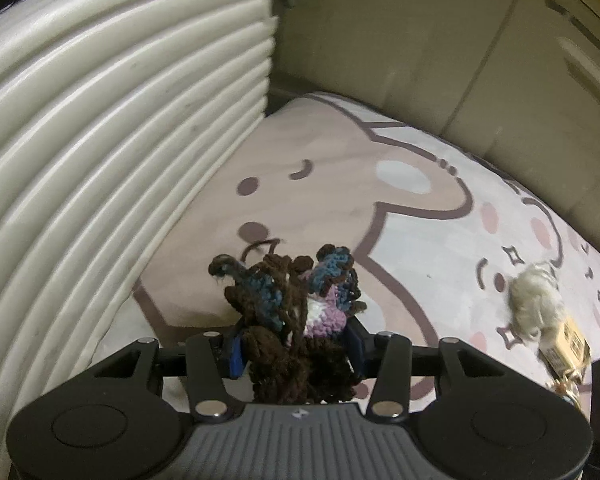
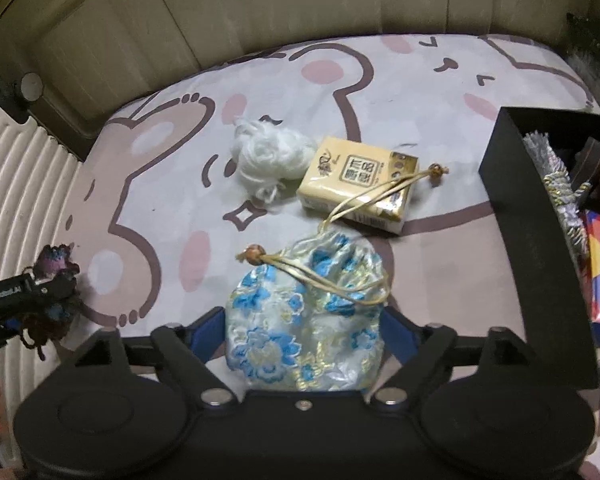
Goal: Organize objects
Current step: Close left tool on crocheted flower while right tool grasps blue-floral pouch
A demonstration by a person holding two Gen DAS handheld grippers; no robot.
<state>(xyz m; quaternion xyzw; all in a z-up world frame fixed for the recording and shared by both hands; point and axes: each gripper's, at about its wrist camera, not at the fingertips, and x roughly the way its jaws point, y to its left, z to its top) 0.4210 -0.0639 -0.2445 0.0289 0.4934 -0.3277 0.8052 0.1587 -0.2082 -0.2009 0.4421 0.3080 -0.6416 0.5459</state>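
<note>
Left wrist: left gripper (image 1: pixel 296 350) pinches crochet toy (image 1: pixel 296 304) beside ribbed wall (image 1: pixel 112 128); right gripper (image 2: pixel 304 332) straddles pouch (image 2: pixel 304 320)

Your left wrist camera sits low and close over the cartoon-print mat (image 1: pixel 400 240), looking forward along its fingers toward the beige cabinet fronts (image 1: pixel 440 40), with the white ribbed panel (image 1: pixel 100 140) filling its left side. Your right wrist camera rides higher, tilted down on the same mat (image 2: pixel 440 92), facing the same cabinets (image 2: pixel 260 4). Both views share the white yarn bundle (image 1: pixel 534 300) (image 2: pixel 268 160) and yellow tissue pack (image 1: pixel 566 346) (image 2: pixel 356 182). The right view also catches your left gripper (image 2: pixel 56 292) at its left edge.
</note>
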